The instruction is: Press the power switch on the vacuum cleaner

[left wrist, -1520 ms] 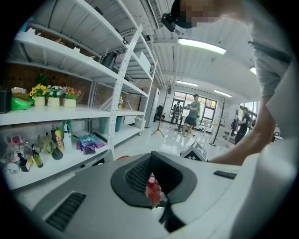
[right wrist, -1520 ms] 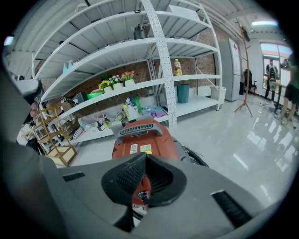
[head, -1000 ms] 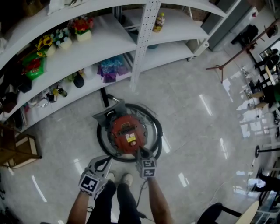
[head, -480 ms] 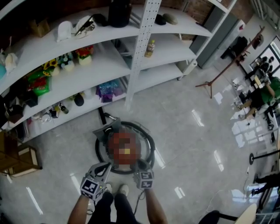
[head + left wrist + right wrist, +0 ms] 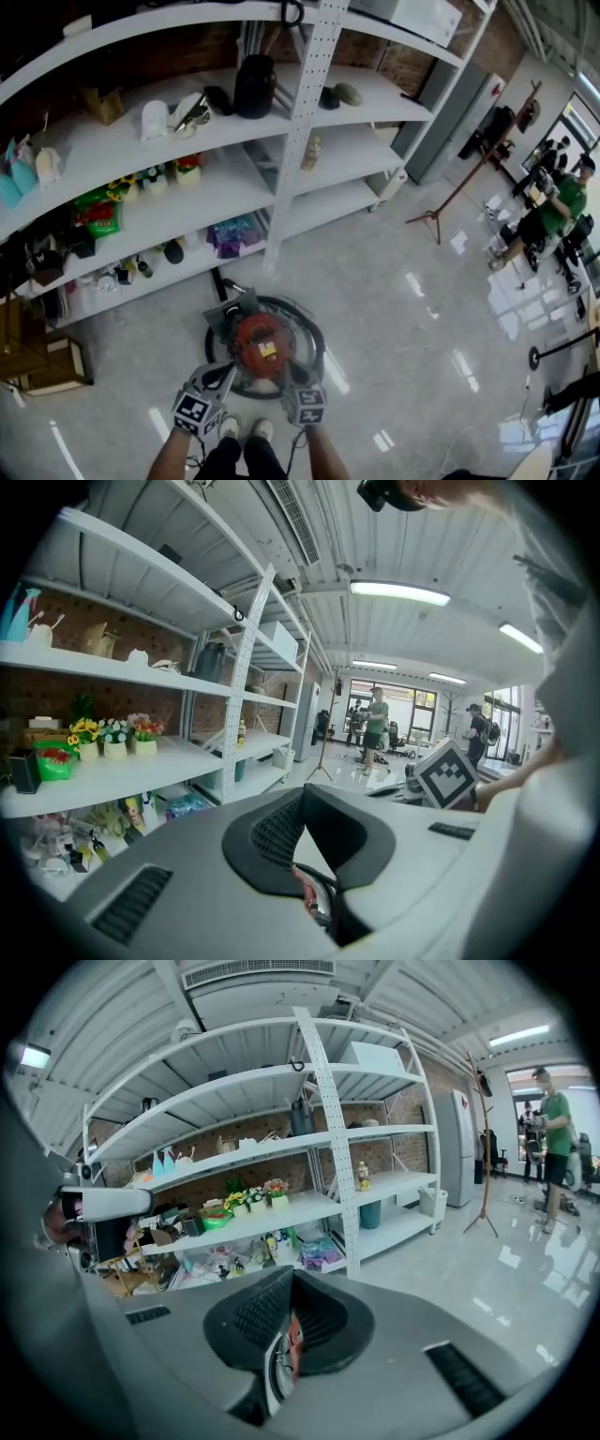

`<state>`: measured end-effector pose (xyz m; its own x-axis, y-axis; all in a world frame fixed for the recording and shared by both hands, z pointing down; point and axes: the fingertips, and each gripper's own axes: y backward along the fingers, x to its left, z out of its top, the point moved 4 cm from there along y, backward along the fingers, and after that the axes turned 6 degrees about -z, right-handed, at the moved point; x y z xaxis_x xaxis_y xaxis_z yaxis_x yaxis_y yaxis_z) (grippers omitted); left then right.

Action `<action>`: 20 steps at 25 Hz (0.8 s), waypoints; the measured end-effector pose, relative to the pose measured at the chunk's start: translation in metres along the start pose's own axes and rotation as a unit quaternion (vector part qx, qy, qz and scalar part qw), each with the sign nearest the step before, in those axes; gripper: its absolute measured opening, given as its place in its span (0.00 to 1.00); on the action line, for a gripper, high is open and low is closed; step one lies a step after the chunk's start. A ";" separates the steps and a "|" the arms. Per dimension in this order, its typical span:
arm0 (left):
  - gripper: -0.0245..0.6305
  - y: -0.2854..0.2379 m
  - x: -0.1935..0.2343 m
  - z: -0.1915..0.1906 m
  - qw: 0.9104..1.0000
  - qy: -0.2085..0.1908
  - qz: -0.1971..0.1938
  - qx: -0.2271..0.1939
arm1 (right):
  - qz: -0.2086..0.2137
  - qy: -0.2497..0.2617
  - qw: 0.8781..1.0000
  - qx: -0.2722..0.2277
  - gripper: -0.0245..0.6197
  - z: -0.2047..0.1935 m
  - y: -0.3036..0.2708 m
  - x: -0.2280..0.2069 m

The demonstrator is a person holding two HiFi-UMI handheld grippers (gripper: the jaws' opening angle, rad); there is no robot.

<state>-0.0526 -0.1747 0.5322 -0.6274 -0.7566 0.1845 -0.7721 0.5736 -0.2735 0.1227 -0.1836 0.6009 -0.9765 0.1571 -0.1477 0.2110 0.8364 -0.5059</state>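
Note:
The vacuum cleaner (image 5: 257, 340) is a round red canister on the floor, with a black hose (image 5: 315, 334) coiled around it. I cannot make out its power switch. In the head view my right gripper (image 5: 290, 369) is at the canister's near right edge. My left gripper (image 5: 223, 372) is at its near left edge. Both point down at it. In the left gripper view the left gripper (image 5: 306, 801) has its jaws together. The right gripper (image 5: 291, 1281) looks the same in its own view. A sliver of the red vacuum cleaner (image 5: 293, 1337) shows through the gap.
A white shelf unit (image 5: 309, 112) stands behind the vacuum, holding flowers, bottles and a dark jug (image 5: 254, 84). A wooden crate (image 5: 42, 367) sits at the left and a tripod stand (image 5: 437, 217) at the right. A person in green (image 5: 563, 202) is far right. My shoes (image 5: 246, 429) are just behind the grippers.
The head view has tilted up and drawn back: the vacuum looks smaller and lower and more shelves show. Both grippers stay at the canister's near edge.

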 end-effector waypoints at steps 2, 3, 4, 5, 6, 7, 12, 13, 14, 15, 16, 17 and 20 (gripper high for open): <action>0.05 0.003 -0.005 0.012 1.000 -0.002 -0.002 -0.006 | 0.001 0.000 1.000 -0.007 0.06 0.011 0.009 0.004; 0.05 0.005 -0.007 0.017 1.000 -0.004 -0.003 -0.007 | 0.001 -0.001 1.000 -0.011 0.06 0.016 0.013 0.005; 0.05 0.008 -0.009 0.021 1.000 -0.006 -0.003 -0.006 | 0.002 -0.002 1.000 -0.014 0.06 0.022 0.017 0.007; 0.05 0.010 -0.010 0.024 1.000 -0.008 -0.003 -0.006 | 0.002 -0.004 1.000 -0.018 0.06 0.027 0.021 0.009; 0.05 0.012 -0.010 0.026 1.000 -0.011 -0.002 -0.006 | 0.003 -0.006 1.000 -0.022 0.06 0.032 0.026 0.011; 0.05 0.014 -0.011 0.029 1.000 -0.013 0.000 -0.007 | 0.003 -0.006 1.000 -0.026 0.06 0.036 0.030 0.012; 0.05 0.027 -0.015 0.051 1.000 -0.023 0.008 -0.018 | 0.003 0.002 0.999 -0.043 0.06 0.056 0.052 0.019; 0.05 0.029 -0.017 0.054 0.999 -0.024 0.008 -0.019 | 0.003 0.003 0.999 -0.046 0.06 0.060 0.057 0.020; 0.05 0.032 -0.018 0.059 0.999 -0.025 0.008 -0.021 | 0.004 0.004 0.999 -0.048 0.06 0.064 0.063 0.022; 0.05 0.034 -0.020 0.064 0.999 -0.025 0.007 -0.023 | 0.005 0.006 0.999 -0.051 0.06 0.068 0.068 0.023; 0.05 0.035 -0.022 0.069 0.999 -0.027 0.006 -0.026 | 0.005 0.009 0.998 -0.054 0.06 0.072 0.073 0.024; 0.05 0.036 -0.025 0.074 0.999 -0.029 0.005 -0.029 | 0.004 0.012 0.998 -0.057 0.06 0.075 0.077 0.023; 0.05 0.039 -0.029 0.094 0.998 -0.044 0.008 -0.041 | -0.001 0.014 0.997 -0.072 0.06 0.094 0.092 0.021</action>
<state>-0.0549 -0.1595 0.4279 -0.6304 -0.7703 0.0957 -0.7705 0.6060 -0.1976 0.1261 -0.1527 0.4711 -0.9780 0.1688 -0.1222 0.2031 0.9032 -0.3782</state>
